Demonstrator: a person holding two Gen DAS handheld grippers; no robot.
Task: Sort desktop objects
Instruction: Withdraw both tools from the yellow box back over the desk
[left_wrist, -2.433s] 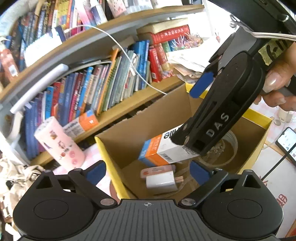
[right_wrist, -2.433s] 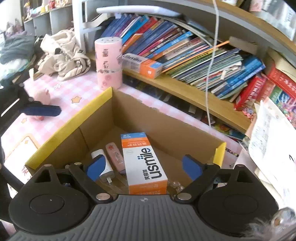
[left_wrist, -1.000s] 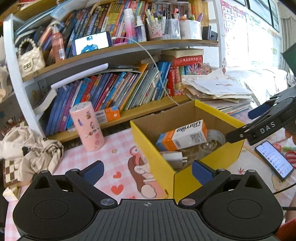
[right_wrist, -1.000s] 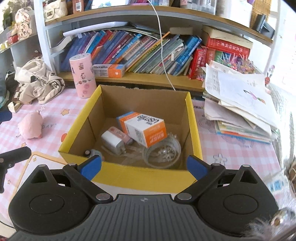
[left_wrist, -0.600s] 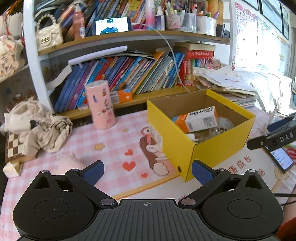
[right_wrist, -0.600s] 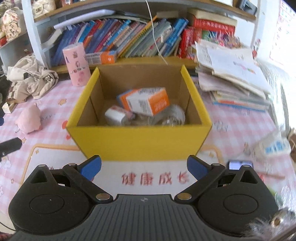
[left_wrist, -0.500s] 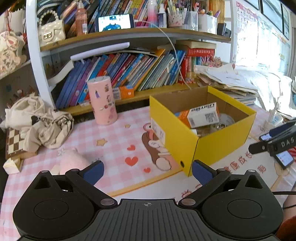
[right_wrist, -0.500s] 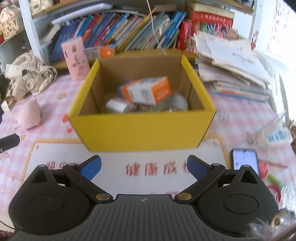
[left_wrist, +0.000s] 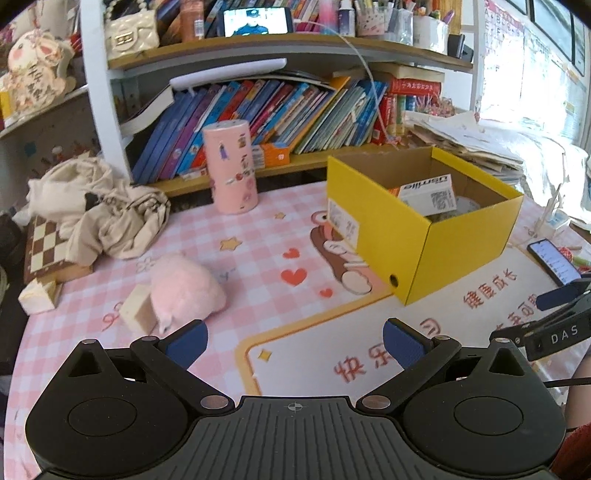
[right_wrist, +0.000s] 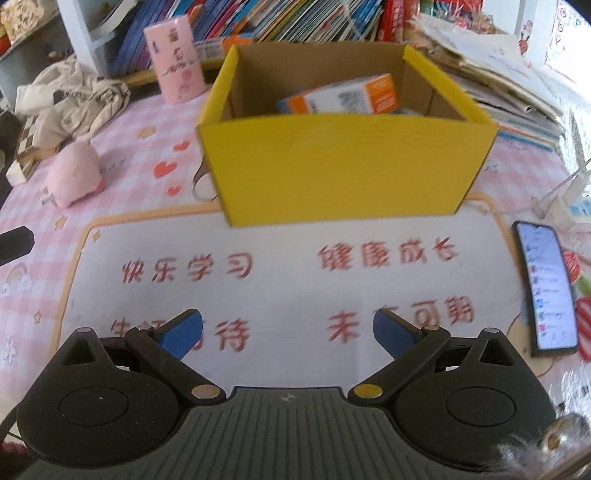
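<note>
On the desk sit 1 yellow box (right_wrist: 343, 166), 1 phone (right_wrist: 546, 288); 2 grippers, jaws released, empty.

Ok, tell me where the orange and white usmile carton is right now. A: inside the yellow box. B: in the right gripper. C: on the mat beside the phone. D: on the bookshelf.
A: the usmile carton lies inside the yellow box, its top showing above the rim.
</note>
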